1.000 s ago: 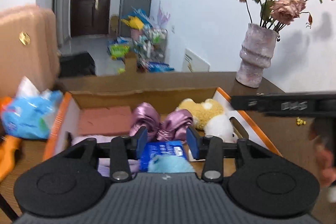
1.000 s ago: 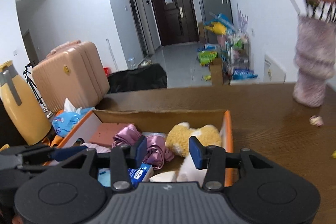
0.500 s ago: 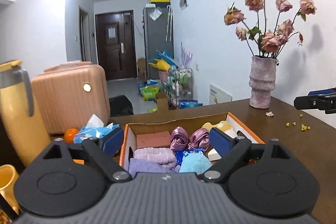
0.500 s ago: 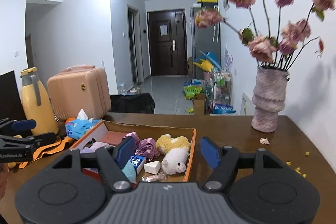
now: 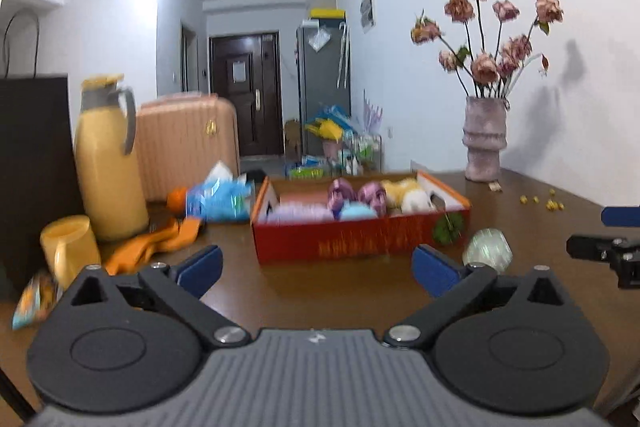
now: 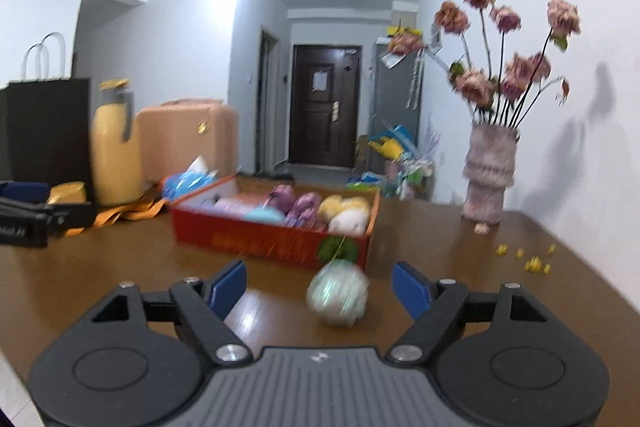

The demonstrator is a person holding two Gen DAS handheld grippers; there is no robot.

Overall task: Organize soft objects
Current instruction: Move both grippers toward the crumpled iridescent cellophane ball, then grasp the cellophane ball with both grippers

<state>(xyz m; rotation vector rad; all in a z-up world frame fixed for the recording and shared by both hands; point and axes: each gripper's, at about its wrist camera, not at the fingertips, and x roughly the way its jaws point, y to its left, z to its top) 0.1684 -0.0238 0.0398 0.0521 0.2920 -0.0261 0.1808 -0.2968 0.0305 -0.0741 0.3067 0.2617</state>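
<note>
Nearest, the right gripper (image 6: 320,285) is opening, nothing pressed between its blue pads; the left gripper (image 5: 316,267) is opening too, over bare table (image 5: 320,291). A pale, shimmery ball (image 6: 338,293) lies loose on the table by the box's near corner; it looks light, squashy and apt to roll, so grip across its middle. Beyond, a red box (image 6: 272,237) holds plush toys (image 6: 346,213). No writing is readable.
</note>
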